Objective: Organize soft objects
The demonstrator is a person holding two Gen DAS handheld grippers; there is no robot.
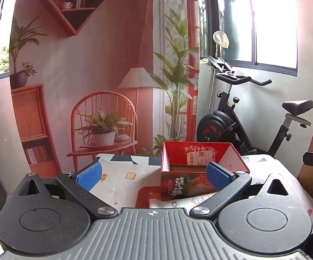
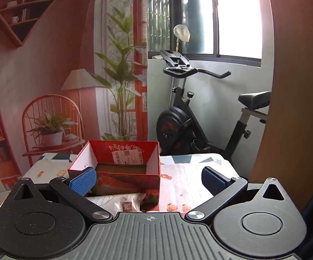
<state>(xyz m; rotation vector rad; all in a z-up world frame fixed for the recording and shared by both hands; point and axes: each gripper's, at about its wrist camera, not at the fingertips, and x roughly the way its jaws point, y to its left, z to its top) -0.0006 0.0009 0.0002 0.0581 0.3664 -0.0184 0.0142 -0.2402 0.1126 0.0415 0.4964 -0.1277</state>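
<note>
red box waits, both grippers empty

the red box [image 1: 202,169] stands open-topped on the patterned tablecloth [image 1: 117,177]. in front of it lies a soft packet [image 2: 126,203]. left gripper [image 1: 154,173] and right gripper [image 2: 147,178] are spread wide, holding nothing.

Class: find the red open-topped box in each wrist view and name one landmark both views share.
Left wrist: red box right of centre, partly behind the right pad.
Right wrist: red box left of centre, behind the left pad.
Shared landmark: exercise bike.

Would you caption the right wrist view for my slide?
Open right gripper facing an open red box on the table.
</note>
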